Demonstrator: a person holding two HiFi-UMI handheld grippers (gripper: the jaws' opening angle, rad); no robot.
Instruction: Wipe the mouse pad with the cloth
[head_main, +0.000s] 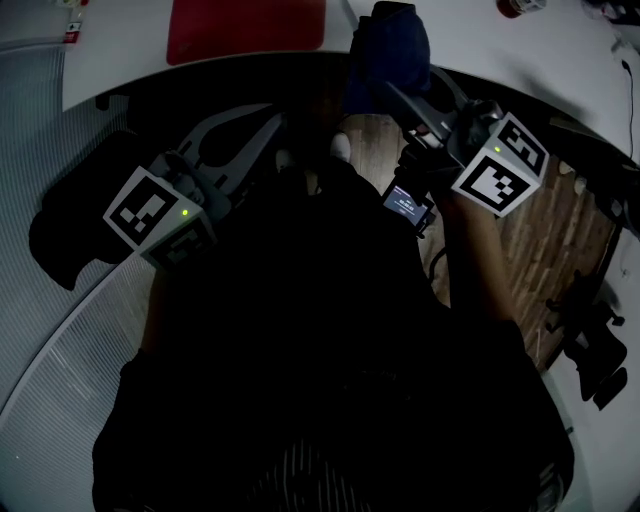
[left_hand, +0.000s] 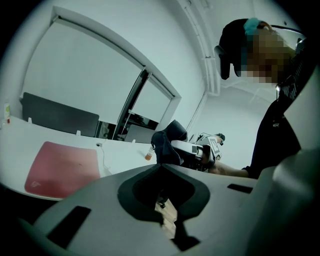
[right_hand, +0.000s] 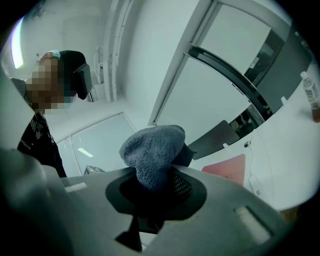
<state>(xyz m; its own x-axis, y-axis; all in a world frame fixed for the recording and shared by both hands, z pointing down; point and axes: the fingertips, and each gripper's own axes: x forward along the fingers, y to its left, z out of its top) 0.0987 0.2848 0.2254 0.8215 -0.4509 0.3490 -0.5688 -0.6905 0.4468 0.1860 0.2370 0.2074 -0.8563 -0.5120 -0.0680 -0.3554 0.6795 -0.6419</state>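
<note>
**Right gripper has the cloth, but the pad is not yet touched**

Right gripper (right_hand: 155, 175) is clenched on the cloth (right_hand: 152, 152), a dark blue towel bundle that bulges out above its jaws. In the head view this gripper (head_main: 402, 98) holds the cloth (head_main: 390, 45) in the air at the near edge of the white table (head_main: 480, 40), not resting on it. The red mouse pad (head_main: 245, 28) lies flat on the table, to the left of the cloth and apart from it. Left gripper (left_hand: 160, 172) has its jaws closed together with nothing between them, and it hangs in front of the person's body, off the table.

In my judgement the step in hand is bringing the cloth to the pad; wiping has not begun. The next move calls for carrying the cloth left and forward over the pad, lowering it until the towel presses on the red surface, and then stroking across. The grip must stay firm so that the bundle does not slip out.
</note>
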